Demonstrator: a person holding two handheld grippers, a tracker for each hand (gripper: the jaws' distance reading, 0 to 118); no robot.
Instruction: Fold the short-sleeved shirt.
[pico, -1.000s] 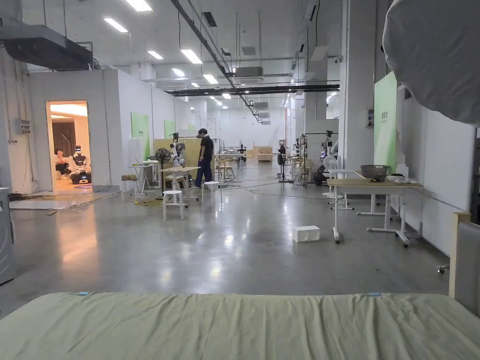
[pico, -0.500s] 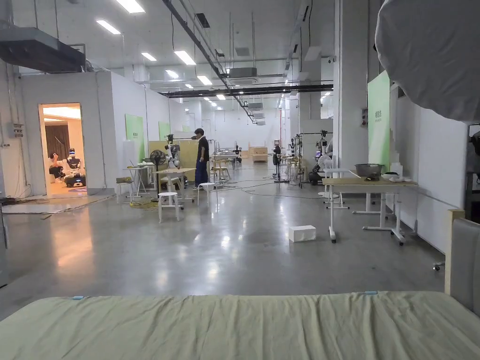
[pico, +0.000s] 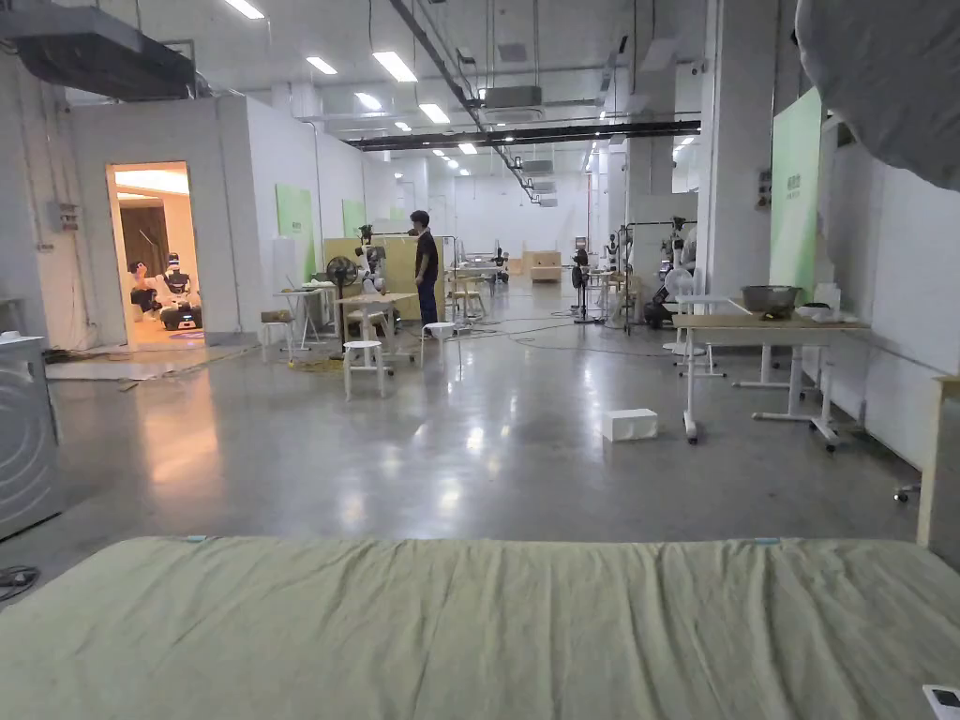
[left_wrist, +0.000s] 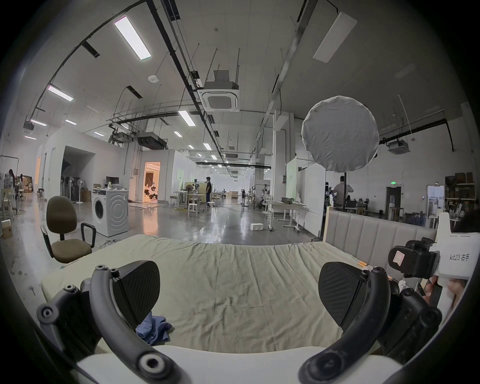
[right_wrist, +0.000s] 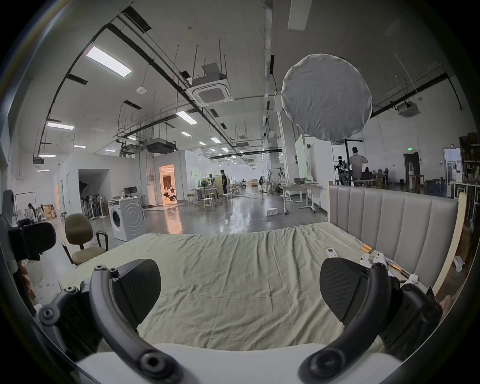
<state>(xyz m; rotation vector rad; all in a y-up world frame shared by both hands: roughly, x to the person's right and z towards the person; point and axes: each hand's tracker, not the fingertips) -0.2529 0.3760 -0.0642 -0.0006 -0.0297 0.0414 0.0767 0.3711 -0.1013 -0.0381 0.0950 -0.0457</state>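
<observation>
Head view: bare bedsheet (pico: 487, 628) edge-to-edge.

The space was a large open hall with a polished grey concrete floor (pico: 487, 450) that reflected the ceiling strip lights (pico: 396, 66). Black ducting (pico: 450, 75) and a cassette air-conditioning unit (left_wrist: 219, 97) hung from the white ceiling. White partition walls (pico: 272, 225) stood to the left, with a warmly lit doorway (pico: 155, 253). A bed covered in a pale green sheet (pico: 469, 628) occupied the foreground, with a grey padded headboard (right_wrist: 389, 228) at its right. A washing machine (left_wrist: 110, 211) and a brown office chair (left_wrist: 65, 233) stood left of the bed. White stools (pico: 364, 361) and desks (pico: 769, 328) stood farther off, and a round diffuser (left_wrist: 340, 133) hung overhead.
</observation>
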